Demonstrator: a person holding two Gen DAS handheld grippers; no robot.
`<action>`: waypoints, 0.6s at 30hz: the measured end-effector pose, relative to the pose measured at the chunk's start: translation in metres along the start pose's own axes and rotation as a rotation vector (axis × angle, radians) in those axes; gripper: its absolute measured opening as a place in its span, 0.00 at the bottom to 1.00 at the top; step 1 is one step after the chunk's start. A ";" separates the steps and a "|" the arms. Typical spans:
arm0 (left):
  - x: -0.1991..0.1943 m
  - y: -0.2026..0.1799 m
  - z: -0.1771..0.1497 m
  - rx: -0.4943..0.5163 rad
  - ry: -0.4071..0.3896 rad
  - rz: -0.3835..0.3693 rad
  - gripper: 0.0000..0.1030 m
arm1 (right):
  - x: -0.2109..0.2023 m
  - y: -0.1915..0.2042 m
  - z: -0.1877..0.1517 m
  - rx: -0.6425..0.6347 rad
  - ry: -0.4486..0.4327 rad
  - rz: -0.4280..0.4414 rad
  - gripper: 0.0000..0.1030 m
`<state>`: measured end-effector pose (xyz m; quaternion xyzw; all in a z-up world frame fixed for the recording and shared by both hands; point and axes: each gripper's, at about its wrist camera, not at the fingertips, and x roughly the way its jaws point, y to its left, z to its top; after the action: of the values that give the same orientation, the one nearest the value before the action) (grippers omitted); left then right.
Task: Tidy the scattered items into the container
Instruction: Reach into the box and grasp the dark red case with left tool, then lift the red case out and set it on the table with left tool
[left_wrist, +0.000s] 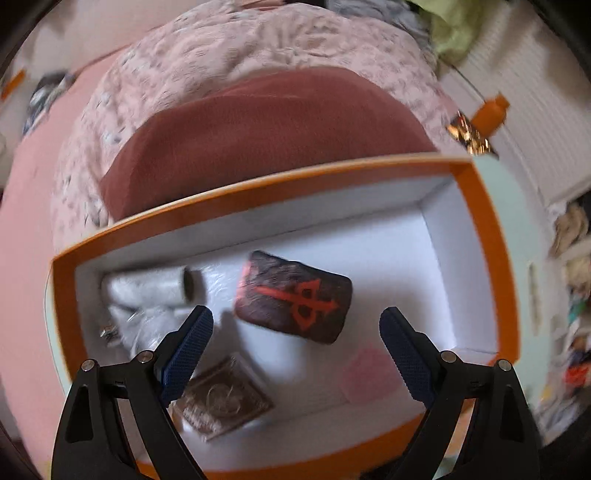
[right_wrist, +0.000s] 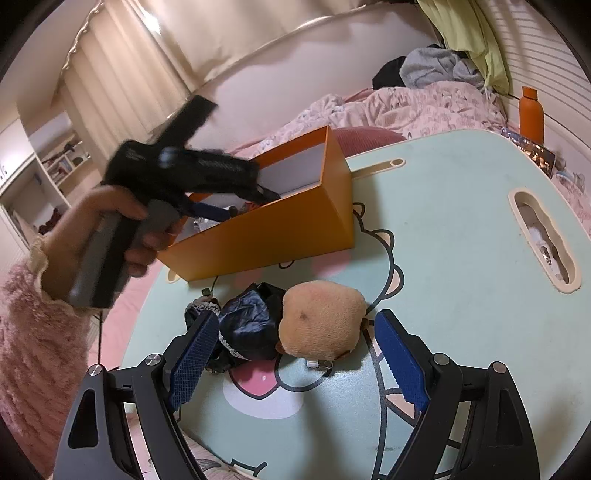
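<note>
While over box (left_wrist: 491, 236), left gripper (left_wrist: 295, 328) wide, empty.

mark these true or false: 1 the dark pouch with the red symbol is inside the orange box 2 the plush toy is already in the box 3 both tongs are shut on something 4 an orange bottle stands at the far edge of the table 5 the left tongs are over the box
1. True. The dark pouch lies inside the orange box.
2. False. The plush toy lies on the table, outside the box, beside a dark cloth bundle.
3. False. The left tongs and the right tongs both stand open, gripping nothing.
4. True. The orange bottle stands upright at the far edge.
5. True. They point down into the box.
</note>
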<state>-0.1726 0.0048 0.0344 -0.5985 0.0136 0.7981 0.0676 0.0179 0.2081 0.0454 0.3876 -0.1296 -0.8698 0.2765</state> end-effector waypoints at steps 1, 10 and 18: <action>0.004 -0.003 -0.001 0.028 -0.002 0.023 0.78 | 0.000 0.000 0.000 0.002 0.000 0.001 0.84; -0.018 0.007 -0.010 0.007 -0.125 -0.048 0.60 | 0.000 -0.001 0.000 0.006 0.003 0.003 0.84; -0.111 0.019 -0.081 -0.005 -0.373 -0.187 0.60 | 0.001 -0.001 0.000 0.004 0.004 0.003 0.84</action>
<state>-0.0668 -0.0323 0.1163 -0.4390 -0.0567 0.8855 0.1411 0.0169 0.2081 0.0440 0.3896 -0.1316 -0.8684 0.2772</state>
